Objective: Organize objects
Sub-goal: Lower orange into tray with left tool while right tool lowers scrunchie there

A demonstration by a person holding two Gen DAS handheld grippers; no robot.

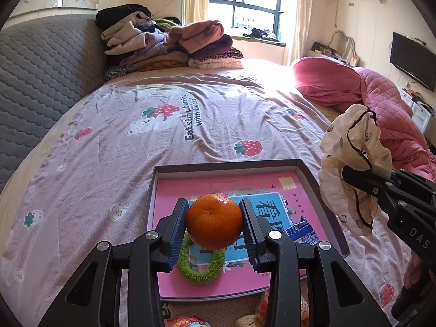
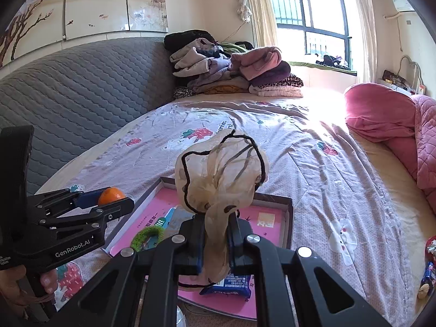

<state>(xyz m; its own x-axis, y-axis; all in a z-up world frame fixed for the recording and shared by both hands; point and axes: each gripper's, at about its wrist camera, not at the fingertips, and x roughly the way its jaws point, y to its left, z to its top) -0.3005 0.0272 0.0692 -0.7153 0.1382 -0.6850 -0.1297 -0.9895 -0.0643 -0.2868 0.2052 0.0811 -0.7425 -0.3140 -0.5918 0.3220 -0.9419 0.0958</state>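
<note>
Two grippers work above a wide bed [image 1: 190, 125] with a strawberry-print sheet, and each one carries something. Stacked clothes [image 1: 169, 46] lie at the far end of the bed and a pink quilt [image 1: 381, 103] is bunched along its right side.

Near the front edge of the bed lies a shallow box [image 1: 324, 193] with low dark walls and a pink printed sheet on its bottom. It seems to be the place where the things are collected. Inside it already lie a green fuzzy hair ring [image 1: 199, 272] and a small blue packet [image 2: 231, 286], so part of the sorting looks done.

The right gripper [image 2: 215, 248] is pressed together on a beige sheer scrunchie with a black edge [image 2: 220, 174], which stands up above the box in the right wrist view. The left gripper [image 1: 214, 223] pinches an orange mandarin [image 1: 214, 222] between its blue pads, and it hangs above the near half of the box, over the green ring.

Both things are not yet put down. A few small things [image 2: 429, 267] lie on the sheet at the right, outside the box, and some packets [image 1: 185, 321] show at the front edge, so I judge that several things are left to collect.
</note>
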